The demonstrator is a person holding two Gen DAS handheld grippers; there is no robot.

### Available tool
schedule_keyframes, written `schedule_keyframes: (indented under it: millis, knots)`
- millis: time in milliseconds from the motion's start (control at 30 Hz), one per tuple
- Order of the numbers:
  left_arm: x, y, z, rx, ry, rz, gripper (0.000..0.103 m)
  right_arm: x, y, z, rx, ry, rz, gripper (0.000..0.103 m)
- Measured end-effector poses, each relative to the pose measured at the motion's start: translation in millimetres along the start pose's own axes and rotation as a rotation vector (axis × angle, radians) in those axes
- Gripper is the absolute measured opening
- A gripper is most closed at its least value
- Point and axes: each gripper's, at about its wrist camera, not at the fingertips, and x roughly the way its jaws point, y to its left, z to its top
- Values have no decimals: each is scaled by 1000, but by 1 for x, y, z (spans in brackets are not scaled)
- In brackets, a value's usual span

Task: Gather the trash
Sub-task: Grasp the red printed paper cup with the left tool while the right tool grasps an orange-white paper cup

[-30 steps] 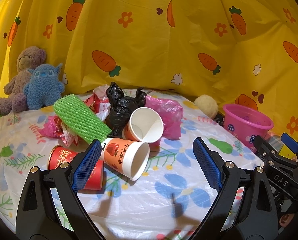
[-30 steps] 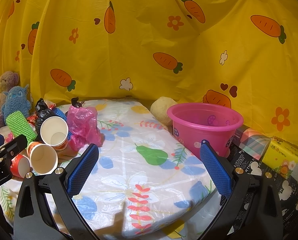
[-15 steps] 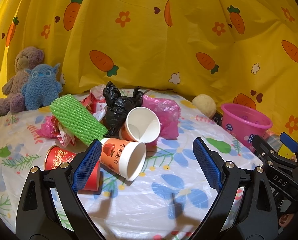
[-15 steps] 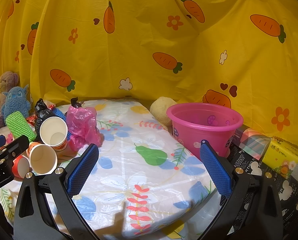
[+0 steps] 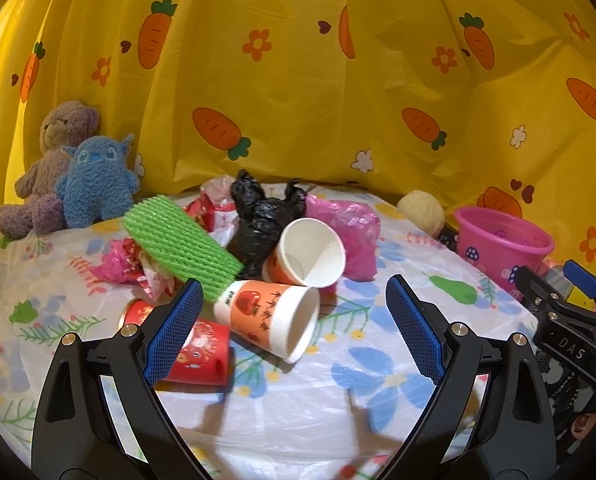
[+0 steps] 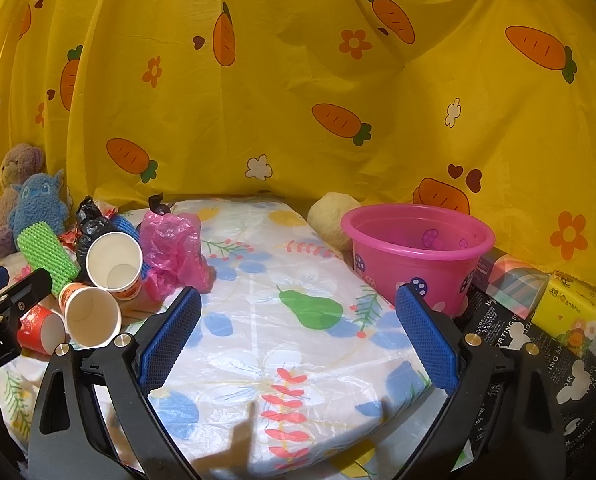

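Observation:
A trash pile lies on the floral tablecloth (image 5: 378, 380): a green foam net (image 5: 177, 240), a black bag (image 5: 257, 220), a pink bag (image 5: 354, 232), two orange paper cups (image 5: 265, 316) (image 5: 310, 252) on their sides, a red cup (image 5: 197, 348) and wrappers. My left gripper (image 5: 293, 283) is open just in front of the pile, with the nearer orange cup seen between its pads, untouched. My right gripper (image 6: 298, 291) is open over bare cloth; its jaws are closing slightly with nothing between them. A pink bucket (image 6: 418, 256) stands just beyond its right finger.
Two plush toys (image 5: 77, 176) sit at the back left against the yellow carrot curtain (image 5: 338, 100). A cream ball (image 6: 330, 216) rests behind the bucket. Tissue packs (image 6: 570, 308) and a black printed box (image 6: 510, 332) lie right of the table's edge.
The right gripper's pads have drawn in slightly. The left view has barely shifted, and the trash pile lies as before.

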Motion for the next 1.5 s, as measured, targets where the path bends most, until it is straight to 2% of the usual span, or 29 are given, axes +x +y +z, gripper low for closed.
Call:
schedule_keyframes:
  millis: [167, 267, 400, 533, 600, 667, 700, 767, 833, 867, 967, 1067, 1200, 1267, 1333, 1500]
  knots:
    - [-2, 55, -6, -40, 8, 60, 91, 9, 17, -2, 2, 22, 108, 90]
    - [-5, 82, -16, -71, 28, 68, 91, 18, 32, -2, -5, 49, 175, 79]
    - [0, 104, -31, -118, 84, 45, 91, 27, 55, -6, -28, 81, 273, 75]
    - [9, 110, -35, -154, 111, 6, 88, 35, 81, -12, -56, 133, 382, 71]
    - [16, 109, -36, -162, 133, -20, 82, 39, 92, -16, -67, 162, 438, 68]
    - [22, 109, -39, -171, 161, -56, 67, 42, 103, -18, -76, 184, 482, 64]
    - [25, 110, -40, -181, 176, -85, 63, 44, 109, -19, -83, 196, 503, 60]
    - [29, 111, -43, -206, 194, -134, 46, 49, 118, -21, -89, 223, 544, 54]
    - [30, 114, -45, -235, 202, -186, 36, 54, 126, -22, -91, 250, 577, 45]
    - [30, 115, -46, -246, 202, -208, 29, 57, 129, -23, -88, 263, 593, 44]
    - [30, 117, -47, -271, 197, -257, 19, 62, 137, -24, -83, 292, 627, 42]
    - [29, 114, -46, -275, 190, -271, 15, 66, 146, -26, -100, 296, 640, 34]
    - [28, 111, -46, -281, 180, -279, 11, 70, 154, -28, -121, 303, 658, 15]
    - [27, 110, -45, -278, 175, -268, 3, 68, 154, -29, -135, 292, 662, 9]
    - [23, 109, -43, -269, 163, -239, 2, 65, 152, -31, -144, 277, 668, 4]
    - [9, 113, -37, -273, 121, -221, 2, 48, 138, -30, -140, 228, 698, 4]
